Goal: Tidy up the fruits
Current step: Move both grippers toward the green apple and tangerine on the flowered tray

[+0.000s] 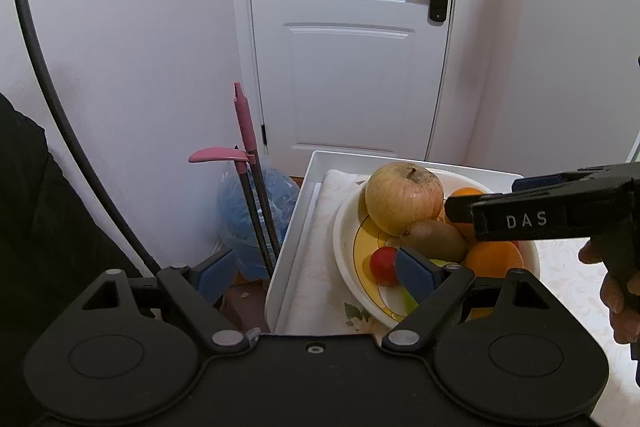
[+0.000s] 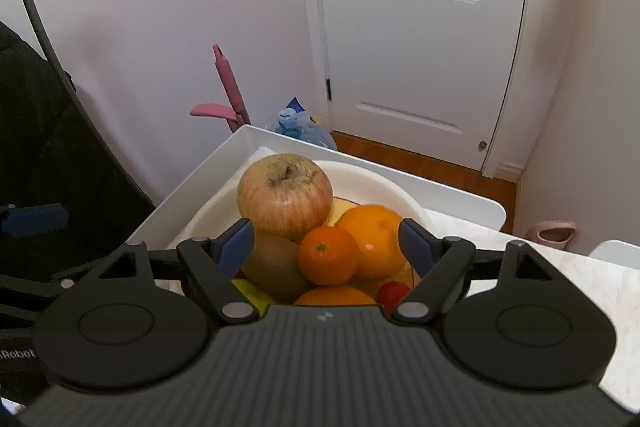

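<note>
The white tray (image 2: 280, 143) on the pale surface (image 2: 592, 279) carries the white bowl (image 2: 384, 183), and every fruit in view sits heaped in that bowl. The big apple (image 2: 285, 201) rides on top at the back. Below it lie a large orange (image 2: 376, 239), a kiwi (image 2: 276, 267), a small mandarin (image 2: 328, 255), a second orange (image 1: 494, 259) at the near edge, and a little red fruit (image 1: 382, 265) on the bowl's yellow floor. None lies loose on the tray or the surface, so the gathering looks close to finished; what may remain is settling the pile, since the apple perches high and could roll.

The right gripper (image 2: 326, 247) hangs just over the mandarin with its fingers spread wide, touching nothing. The left gripper (image 1: 316, 273) is also spread, gripping nothing, one finger (image 1: 416, 273) over the bowl's near left rim beside the red fruit, the other out past the tray's left edge.

Room is tight on the left: the tray wall ends there, and beyond it stand a pink-handled broom (image 1: 244, 131) and a blue bag (image 1: 256, 211) on the floor. To the right the surface lies open, though in the left wrist view the right gripper and the hand (image 1: 612, 291) holding it fill that side.
</note>
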`<state>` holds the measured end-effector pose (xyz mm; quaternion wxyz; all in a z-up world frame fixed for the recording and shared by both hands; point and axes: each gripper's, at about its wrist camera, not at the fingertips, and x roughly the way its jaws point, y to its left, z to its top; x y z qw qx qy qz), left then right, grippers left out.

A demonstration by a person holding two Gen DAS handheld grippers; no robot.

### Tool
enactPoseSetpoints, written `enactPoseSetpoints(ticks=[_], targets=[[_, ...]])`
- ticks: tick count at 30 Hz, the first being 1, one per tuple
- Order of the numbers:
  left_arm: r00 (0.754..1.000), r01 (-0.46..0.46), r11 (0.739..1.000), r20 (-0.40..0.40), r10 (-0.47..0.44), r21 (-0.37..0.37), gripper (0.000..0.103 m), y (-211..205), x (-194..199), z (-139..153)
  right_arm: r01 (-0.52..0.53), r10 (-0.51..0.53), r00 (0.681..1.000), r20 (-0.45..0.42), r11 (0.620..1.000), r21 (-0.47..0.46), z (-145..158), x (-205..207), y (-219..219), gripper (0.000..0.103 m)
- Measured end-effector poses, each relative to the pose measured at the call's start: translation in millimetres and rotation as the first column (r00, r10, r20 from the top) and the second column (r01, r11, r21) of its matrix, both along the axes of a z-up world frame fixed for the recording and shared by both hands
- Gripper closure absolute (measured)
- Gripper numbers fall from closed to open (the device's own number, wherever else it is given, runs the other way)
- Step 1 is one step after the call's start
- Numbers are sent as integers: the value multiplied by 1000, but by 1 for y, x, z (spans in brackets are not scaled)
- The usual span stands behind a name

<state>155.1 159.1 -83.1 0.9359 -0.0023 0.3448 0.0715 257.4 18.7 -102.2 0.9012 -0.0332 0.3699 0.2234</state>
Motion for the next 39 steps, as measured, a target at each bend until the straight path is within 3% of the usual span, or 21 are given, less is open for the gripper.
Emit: enactPoseSetpoints(ticks=[8, 22, 28, 31, 39], targets=[[1000, 8, 1000, 8, -8, 6, 13, -4, -3, 4, 19, -19, 1000, 4, 1000, -7, 8, -7, -7, 9], [997, 53, 998, 54, -54, 22, 13, -25, -24, 31, 102, -102, 993, 55, 995, 0, 53, -53, -41, 9], [991, 106, 994, 81, -107, 16, 6, -44, -33, 47, 173, -171, 983, 62, 985, -18, 70, -79, -72, 8], [985, 140, 990, 95, -141, 12, 0, -54, -35, 55, 243, -239, 967, 86, 969, -43, 77, -94, -90, 2], [948, 301, 954, 106, -300, 8, 0, -87, -26, 67, 429, -425, 902, 71, 901, -60, 84, -130, -147, 0]])
